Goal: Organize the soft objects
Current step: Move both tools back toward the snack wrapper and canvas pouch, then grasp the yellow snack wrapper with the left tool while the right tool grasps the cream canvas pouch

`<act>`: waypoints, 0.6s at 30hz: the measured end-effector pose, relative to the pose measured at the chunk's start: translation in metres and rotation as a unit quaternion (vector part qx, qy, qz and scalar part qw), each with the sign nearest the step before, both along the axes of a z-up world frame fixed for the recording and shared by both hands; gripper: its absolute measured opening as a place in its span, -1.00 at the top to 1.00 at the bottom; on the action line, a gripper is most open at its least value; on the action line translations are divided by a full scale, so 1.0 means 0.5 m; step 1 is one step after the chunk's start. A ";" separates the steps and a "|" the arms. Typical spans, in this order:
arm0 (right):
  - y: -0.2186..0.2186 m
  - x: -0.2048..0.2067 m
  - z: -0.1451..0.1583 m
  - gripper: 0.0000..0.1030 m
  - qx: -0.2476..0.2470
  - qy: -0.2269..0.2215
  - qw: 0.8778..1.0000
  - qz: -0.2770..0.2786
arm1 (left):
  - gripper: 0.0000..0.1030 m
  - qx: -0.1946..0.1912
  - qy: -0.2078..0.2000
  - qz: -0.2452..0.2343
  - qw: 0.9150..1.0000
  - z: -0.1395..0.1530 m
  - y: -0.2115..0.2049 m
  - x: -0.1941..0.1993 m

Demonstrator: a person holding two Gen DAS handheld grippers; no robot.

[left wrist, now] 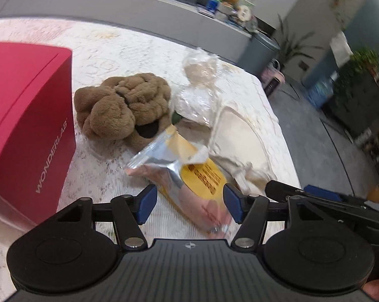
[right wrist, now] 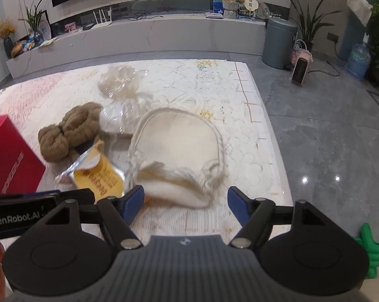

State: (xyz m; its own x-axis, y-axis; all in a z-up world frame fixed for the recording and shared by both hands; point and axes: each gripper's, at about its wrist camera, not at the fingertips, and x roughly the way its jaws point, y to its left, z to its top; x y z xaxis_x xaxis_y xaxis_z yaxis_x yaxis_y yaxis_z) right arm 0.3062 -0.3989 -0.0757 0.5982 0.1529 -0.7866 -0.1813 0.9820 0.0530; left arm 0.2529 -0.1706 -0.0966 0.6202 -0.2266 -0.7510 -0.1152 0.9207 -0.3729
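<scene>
A brown plush toy (left wrist: 121, 105) lies on the white table (left wrist: 109, 50), also in the right wrist view (right wrist: 68, 133). A yellow and silver foil pouch (left wrist: 189, 173) lies in front of it, between the fingers of my open left gripper (left wrist: 188, 203); the pouch also shows in the right wrist view (right wrist: 96, 173). A cream knitted cloth item (right wrist: 177, 151) lies just ahead of my open, empty right gripper (right wrist: 185, 206). A clear plastic bag with white stuffing (right wrist: 119, 93) lies behind.
A red box (left wrist: 26, 125) stands at the table's left. The table's right edge (right wrist: 265, 130) drops to a grey tiled floor with a bin (right wrist: 277, 42), a small heater (right wrist: 300, 70) and a water bottle (right wrist: 358, 60). A green object (right wrist: 368, 251) is at lower right.
</scene>
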 end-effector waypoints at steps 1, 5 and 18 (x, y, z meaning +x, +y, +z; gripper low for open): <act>-0.003 0.009 -0.002 -0.41 0.006 0.001 1.000 -0.002 | -0.38 -0.010 0.005 0.008 1.000 -0.006 0.005 0.007; -0.005 0.043 -0.007 -0.46 0.022 0.000 1.000 -0.007 | -0.38 -0.017 0.018 0.026 0.999 -0.025 0.005 0.021; 0.049 0.125 -0.087 -0.95 0.010 0.064 0.998 0.002 | -0.45 -0.013 0.027 0.021 0.999 -0.039 0.018 0.011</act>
State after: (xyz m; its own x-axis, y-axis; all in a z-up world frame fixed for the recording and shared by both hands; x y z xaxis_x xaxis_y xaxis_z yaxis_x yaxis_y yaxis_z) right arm 0.3688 -0.3745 -0.1193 0.4921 0.1715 -0.8535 -0.1752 0.9799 0.0958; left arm 0.2583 -0.1615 -0.1163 0.5887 -0.2214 -0.7774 -0.1740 0.9045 -0.3893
